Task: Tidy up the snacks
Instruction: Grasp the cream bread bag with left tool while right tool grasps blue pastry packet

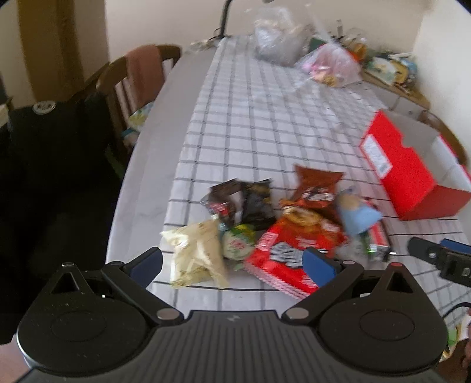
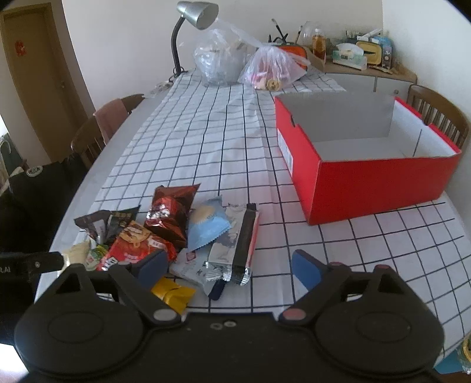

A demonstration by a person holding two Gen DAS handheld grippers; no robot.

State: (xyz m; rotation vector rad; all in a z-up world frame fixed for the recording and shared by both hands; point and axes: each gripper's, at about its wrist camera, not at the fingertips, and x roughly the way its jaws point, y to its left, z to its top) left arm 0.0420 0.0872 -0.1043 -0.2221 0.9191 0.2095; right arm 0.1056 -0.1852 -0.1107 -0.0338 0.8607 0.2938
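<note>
A pile of snack packets lies on the checked tablecloth: a pale bag (image 1: 195,256), a red flat pack (image 1: 282,265), black packets (image 1: 241,203), a brown-red bag (image 2: 172,212), a light blue packet (image 2: 206,224), a silver-and-black wrapper (image 2: 235,250) and a yellow packet (image 2: 173,294). My left gripper (image 1: 232,265) hangs open over the pale bag and red pack, its pads clear of both. My right gripper (image 2: 228,266) is open over the silver-and-black wrapper, not pressing it. An empty red box (image 2: 368,182) stands to the right of the pile.
At the table's far end stand a desk lamp (image 2: 197,17) and two filled plastic bags (image 2: 217,62). Wooden chairs (image 2: 100,132) flank the table, one with a dark garment (image 1: 53,147). A cluttered sideboard (image 2: 362,56) runs along the back right.
</note>
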